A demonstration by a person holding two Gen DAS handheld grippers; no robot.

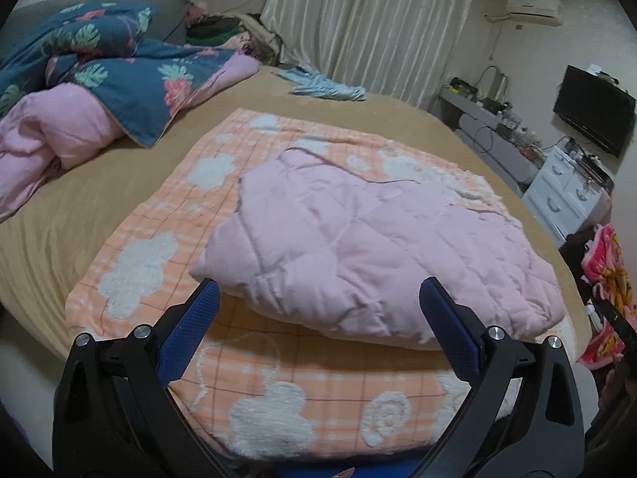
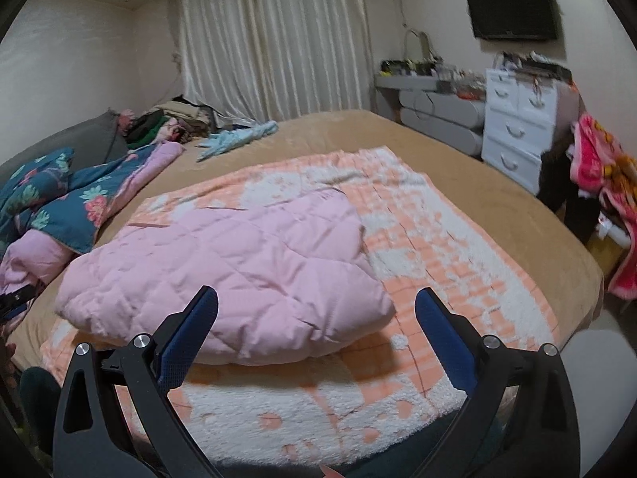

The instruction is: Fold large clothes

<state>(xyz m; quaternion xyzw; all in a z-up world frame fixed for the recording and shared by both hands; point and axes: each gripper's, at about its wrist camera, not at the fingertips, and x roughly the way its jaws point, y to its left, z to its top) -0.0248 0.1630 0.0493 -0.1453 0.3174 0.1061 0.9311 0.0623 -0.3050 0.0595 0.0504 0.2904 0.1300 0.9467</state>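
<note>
Across the bed (image 1: 99,207) a folded pink jacket (image 1: 358,247) lies just beyond both grippers, left gripper (image 1: 318,306) and right gripper (image 2: 316,306); both gape empty.

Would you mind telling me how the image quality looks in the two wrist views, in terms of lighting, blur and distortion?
Left wrist view: dim, warm indoor light, strong fisheye bending of the bed, and the pink quilted garment is fairly sharp. Right wrist view: the same curvature and dark corners, the orange-and-white blanket looks smeared and soft, and the curtain is mildly overexposed.
</note>
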